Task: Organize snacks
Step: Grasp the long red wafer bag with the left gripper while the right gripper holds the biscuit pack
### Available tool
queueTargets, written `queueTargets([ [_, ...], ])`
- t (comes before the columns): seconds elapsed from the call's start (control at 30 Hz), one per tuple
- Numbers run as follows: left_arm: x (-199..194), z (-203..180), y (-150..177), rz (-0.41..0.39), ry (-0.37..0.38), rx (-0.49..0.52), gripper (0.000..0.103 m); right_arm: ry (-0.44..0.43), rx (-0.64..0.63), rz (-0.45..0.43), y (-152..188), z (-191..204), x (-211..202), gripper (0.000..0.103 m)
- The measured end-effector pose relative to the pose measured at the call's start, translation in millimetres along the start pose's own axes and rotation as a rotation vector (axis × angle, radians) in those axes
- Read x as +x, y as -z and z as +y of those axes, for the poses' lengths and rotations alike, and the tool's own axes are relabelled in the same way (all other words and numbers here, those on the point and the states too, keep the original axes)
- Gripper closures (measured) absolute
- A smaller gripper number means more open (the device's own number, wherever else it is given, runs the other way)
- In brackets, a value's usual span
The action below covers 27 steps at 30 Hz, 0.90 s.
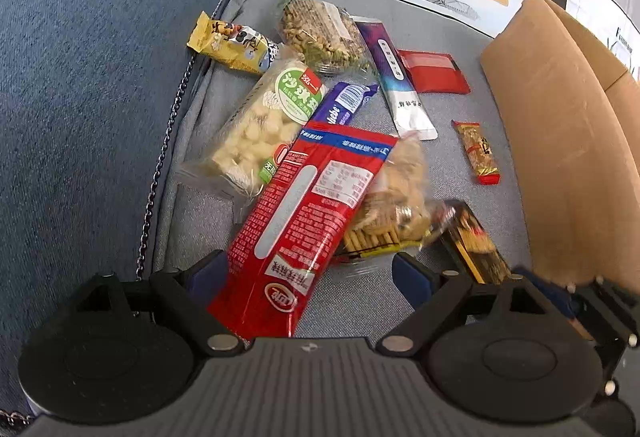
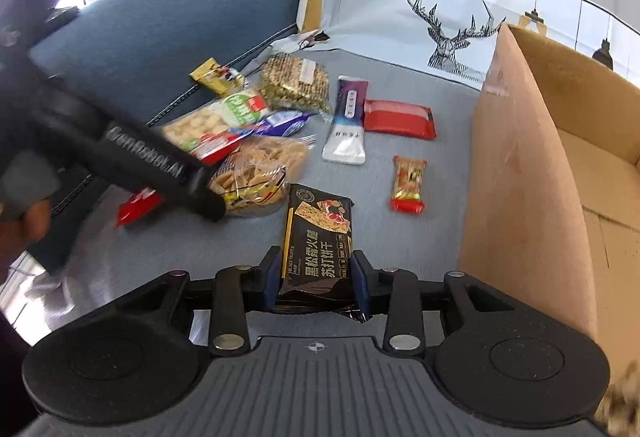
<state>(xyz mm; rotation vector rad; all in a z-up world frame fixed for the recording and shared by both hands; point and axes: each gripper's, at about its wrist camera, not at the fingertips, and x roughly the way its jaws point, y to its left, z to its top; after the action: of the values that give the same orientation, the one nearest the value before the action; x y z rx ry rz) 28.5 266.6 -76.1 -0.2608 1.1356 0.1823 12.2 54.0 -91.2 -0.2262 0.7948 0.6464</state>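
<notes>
Cracker packet (image 2: pixel 318 237), black and lying near on the sofa seat (image 2: pixel 400 77), is pinched by your right gripper (image 2: pixel 316 277); lift it level, clear the cardboard box (image 2: pixel 516 165) wall on the right, while your left gripper (image 1: pixel 308 277) waits spread open over the red packet (image 1: pixel 296 213).

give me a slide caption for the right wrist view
Right gripper clamps a black cracker pack beside the open cardboard box.
</notes>
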Motion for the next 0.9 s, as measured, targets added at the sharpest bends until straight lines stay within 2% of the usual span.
queueTargets([
  [0.23, -4.3, 3.9, -0.7, -0.009, 0.019, -0.034, 0.011, -0.012, 0.002, 0.036, 11.2, 0.4, 0.0, 0.066],
  [0.3, -5.9, 6.3, -1.8, -0.019, 0.033, -0.053, 0.011, -0.017, 0.012, 0.031, 12.4, -0.7, 2.1, 0.061],
  [0.37, -6.4, 7.1, -2.9, -0.023, 0.040, -0.058, 0.011, -0.019, 0.017, 0.019, 12.1, -1.1, 3.7, 0.048],
  [0.43, -5.6, 5.7, -3.3, -0.021, 0.033, -0.050, 0.011, -0.018, 0.022, 0.012, 11.4, -1.4, 6.0, 0.044],
  [0.8, 6.1, -2.5, -2.0, 0.013, -0.039, 0.021, 0.011, 0.003, 0.047, 0.050, 11.4, -4.8, 29.9, 0.045],
  [0.9, 6.4, -2.9, -1.0, 0.014, -0.045, 0.028, 0.012, 0.004, 0.040, 0.047, 11.9, -4.2, 28.8, 0.054],
])
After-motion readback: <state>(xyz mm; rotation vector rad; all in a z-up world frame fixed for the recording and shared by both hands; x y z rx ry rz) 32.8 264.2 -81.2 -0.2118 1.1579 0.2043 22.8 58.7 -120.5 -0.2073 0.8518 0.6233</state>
